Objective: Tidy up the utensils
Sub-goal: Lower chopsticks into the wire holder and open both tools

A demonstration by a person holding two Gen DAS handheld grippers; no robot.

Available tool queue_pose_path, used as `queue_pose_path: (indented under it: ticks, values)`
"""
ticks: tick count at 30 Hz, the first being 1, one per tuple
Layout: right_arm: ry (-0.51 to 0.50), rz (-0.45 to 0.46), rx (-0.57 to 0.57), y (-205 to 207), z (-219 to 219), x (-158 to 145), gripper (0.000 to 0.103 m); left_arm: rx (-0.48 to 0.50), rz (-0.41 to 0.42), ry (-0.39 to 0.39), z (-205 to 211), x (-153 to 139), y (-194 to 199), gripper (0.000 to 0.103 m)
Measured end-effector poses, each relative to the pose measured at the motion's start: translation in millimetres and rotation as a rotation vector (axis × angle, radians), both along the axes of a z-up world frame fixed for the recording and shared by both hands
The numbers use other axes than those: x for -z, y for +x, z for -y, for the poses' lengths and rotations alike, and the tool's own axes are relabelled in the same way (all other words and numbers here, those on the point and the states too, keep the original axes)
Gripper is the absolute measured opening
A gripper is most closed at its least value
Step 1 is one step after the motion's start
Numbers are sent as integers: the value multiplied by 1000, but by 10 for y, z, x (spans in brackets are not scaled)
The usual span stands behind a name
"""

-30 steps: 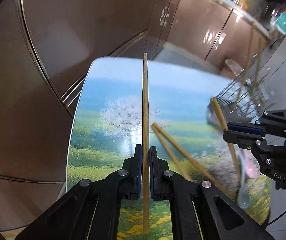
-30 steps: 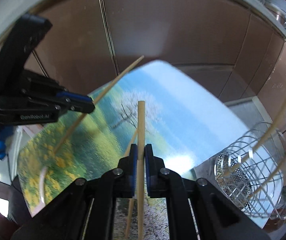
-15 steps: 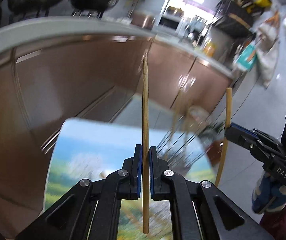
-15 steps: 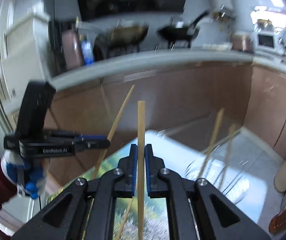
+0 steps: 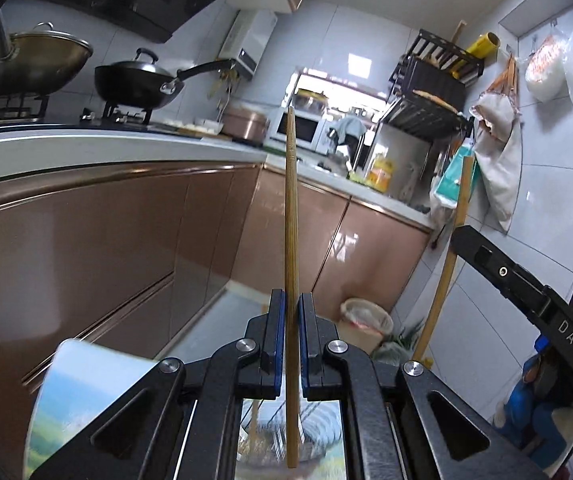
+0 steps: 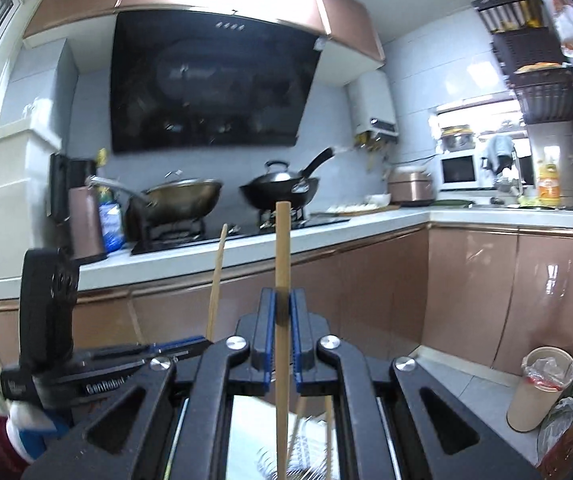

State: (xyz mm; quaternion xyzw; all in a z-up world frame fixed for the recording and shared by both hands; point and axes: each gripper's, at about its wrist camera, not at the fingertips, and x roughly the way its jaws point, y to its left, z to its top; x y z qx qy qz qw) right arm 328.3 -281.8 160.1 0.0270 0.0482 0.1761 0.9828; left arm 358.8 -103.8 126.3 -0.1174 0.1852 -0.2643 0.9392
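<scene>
My left gripper (image 5: 292, 300) is shut on a wooden chopstick (image 5: 291, 216) that stands upright between its blue pads. My right gripper (image 6: 282, 296) is shut on a second chopstick (image 6: 282, 248), also upright. Each wrist view shows the other gripper. The right gripper (image 5: 457, 237) comes in from the right with its chopstick (image 5: 452, 256), and the left gripper (image 6: 208, 342) sits low on the left with its chopstick (image 6: 216, 280). A wire utensil holder (image 5: 318, 440) shows blurred under the fingers, with other chopsticks (image 6: 328, 420) standing in it.
The landscape-print table top (image 5: 70, 388) shows only at the lower left. Beyond it run brown cabinets (image 5: 86, 240) under a white counter (image 6: 366, 220) carrying a wok (image 6: 184, 196) and a black pan (image 6: 280, 188). A lined bin (image 6: 542, 388) stands on the floor at the right.
Both grippers rose and tipped up from looking down at the table to looking across the kitchen. The table and holder slid to the bottom of both views. Both grips stayed shut.
</scene>
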Motion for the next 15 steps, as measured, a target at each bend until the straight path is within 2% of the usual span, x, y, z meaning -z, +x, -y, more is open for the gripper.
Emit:
queue_pose_path:
  ticks: [3, 8, 15]
  values:
    - [-3, 29, 56, 119, 70, 184, 6, -46, 64, 15, 170, 131, 61, 5]
    - [-7, 63, 116, 192, 127, 534, 6, -116, 107, 25, 353, 476, 131, 5]
    - [6, 52, 174, 282, 176, 1033, 7, -197, 140, 37, 519, 843, 142, 5]
